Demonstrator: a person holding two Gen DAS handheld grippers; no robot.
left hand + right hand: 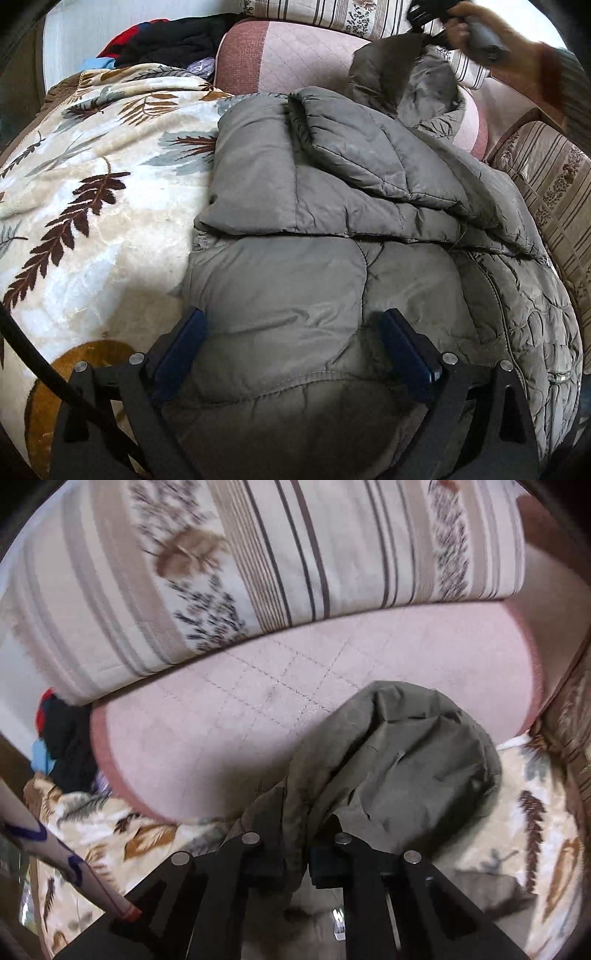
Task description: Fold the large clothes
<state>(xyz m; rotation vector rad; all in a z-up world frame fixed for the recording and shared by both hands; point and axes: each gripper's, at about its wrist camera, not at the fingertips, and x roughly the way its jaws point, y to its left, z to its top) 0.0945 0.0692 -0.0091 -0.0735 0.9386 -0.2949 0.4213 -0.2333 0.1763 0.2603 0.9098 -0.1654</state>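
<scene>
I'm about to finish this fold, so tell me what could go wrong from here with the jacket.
The right tongs pinch only a thin edge of the grey puffer jacket, so the slick fabric may slip out. The left tongs are open over the jacket's lower part, gripping nothing, so a pull could drag the body across the leaf-print blanket and undo the folded sleeve.

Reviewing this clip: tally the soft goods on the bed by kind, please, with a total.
Grey-green puffer jacket: 1
Leaf-print blanket: 1
Pink quilted cushion: 1
Striped floral cushions: 2
Heap of dark and red clothes: 1, items inside cannot be counted
Total: 6
</scene>
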